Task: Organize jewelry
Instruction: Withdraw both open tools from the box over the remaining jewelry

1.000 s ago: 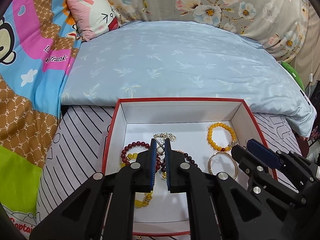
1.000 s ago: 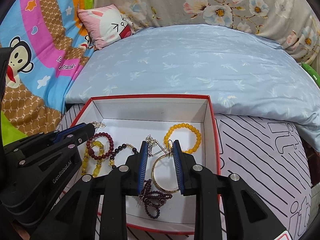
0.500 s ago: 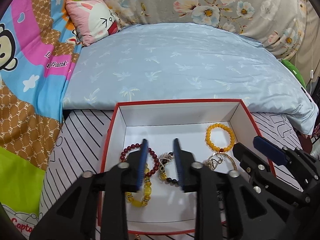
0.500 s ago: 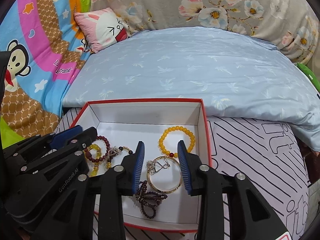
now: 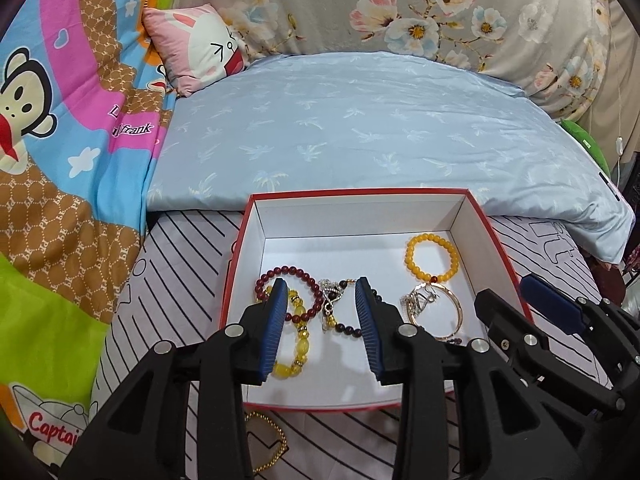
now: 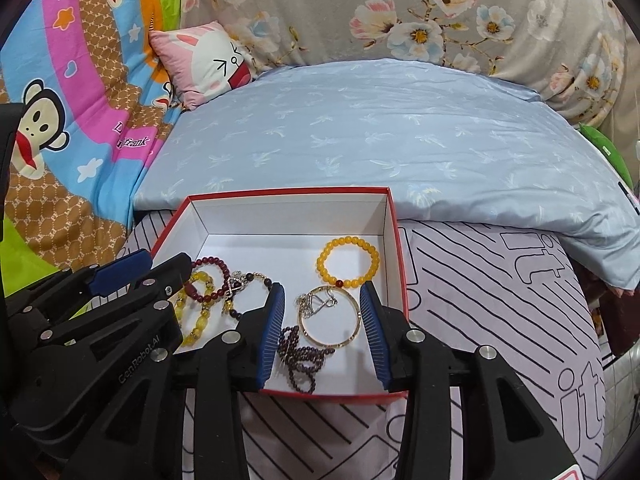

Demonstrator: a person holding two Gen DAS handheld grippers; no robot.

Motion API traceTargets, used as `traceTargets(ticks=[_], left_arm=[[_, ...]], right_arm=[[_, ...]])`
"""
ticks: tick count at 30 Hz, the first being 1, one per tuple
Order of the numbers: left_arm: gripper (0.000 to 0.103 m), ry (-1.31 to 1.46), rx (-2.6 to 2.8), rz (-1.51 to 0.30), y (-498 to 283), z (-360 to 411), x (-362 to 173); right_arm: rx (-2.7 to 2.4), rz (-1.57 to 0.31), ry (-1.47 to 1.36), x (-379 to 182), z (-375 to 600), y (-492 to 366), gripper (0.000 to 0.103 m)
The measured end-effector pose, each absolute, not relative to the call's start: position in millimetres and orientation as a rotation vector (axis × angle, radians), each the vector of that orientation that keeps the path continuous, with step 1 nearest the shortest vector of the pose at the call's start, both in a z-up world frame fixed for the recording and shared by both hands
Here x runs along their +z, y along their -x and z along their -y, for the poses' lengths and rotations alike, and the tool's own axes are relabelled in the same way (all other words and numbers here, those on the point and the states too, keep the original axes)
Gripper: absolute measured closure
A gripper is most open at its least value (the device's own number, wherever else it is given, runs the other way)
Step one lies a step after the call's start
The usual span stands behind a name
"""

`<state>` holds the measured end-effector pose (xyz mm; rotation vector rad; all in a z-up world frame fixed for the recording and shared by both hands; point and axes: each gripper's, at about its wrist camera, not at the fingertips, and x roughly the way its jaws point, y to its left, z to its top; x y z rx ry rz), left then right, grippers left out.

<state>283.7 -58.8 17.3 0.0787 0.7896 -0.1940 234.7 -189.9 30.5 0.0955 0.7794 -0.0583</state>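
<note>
A white box with a red rim (image 5: pixel 476 208) sits on the striped sheet. In it lie a dark red bead bracelet (image 5: pixel 280 272), a chunky yellow bracelet (image 5: pixel 300 346), a silver pendant on a dark bead string (image 5: pixel 330 292), an orange bead bracelet (image 5: pixel 412 248), a gold bangle (image 6: pixel 352 336) with a silver chain (image 6: pixel 316 302) on it, and a purple bead strand (image 6: pixel 300 356). My left gripper (image 5: pixel 321 284) hangs open above the box's left half, holding nothing. My right gripper (image 6: pixel 322 286) hovers over the bangle with its jaws opening and nothing gripped.
A gold bead chain (image 5: pixel 276 440) lies on the sheet just in front of the box. A pale blue quilt (image 5: pixel 360 128) rises behind the box. A pink rabbit pillow (image 5: pixel 200 44) and a cartoon blanket (image 5: pixel 60 140) are at the left.
Both grippers have opened and drawn back and a little up from the box. The left let go of the silver pendant string; the right's silver chain now rests on the bangle.
</note>
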Motion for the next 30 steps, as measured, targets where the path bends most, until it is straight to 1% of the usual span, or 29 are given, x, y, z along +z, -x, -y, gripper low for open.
traceTargets(ticks=[12, 14, 16, 18, 24, 30], left_arm=[[0.070, -0.069, -0.208, -0.766, -237.1, 49.3, 34.4], [0.070, -0.066, -0.211, -0.765, -228.8, 46.4, 35.2], [0.069, -0.060, -0.214, -0.770, -220.5, 42.4, 33.5], [0.067, -0.066, -0.219, -0.779, -211.8, 39.0, 29.5], [0.065, -0.069, -0.221, -0.804, -188.1, 26.3, 13.8], [0.063, -0.035, -0.174, -0.839, -167.5, -3.3, -7.1]], right_arm=[[-0.069, -0.754, -0.085, 49.6, 179.3, -186.7, 0.064], [-0.066, -0.755, -0.087, 50.1, 178.4, -176.4, 0.060], [-0.069, -0.753, -0.090, 49.5, 178.5, -167.5, 0.052], [-0.062, -0.754, -0.102, 46.8, 178.6, -155.9, 0.049], [-0.069, -0.778, -0.091, 30.0, 172.1, -125.7, 0.049], [-0.069, -0.843, -0.128, -2.3, 173.2, -96.6, 0.049]])
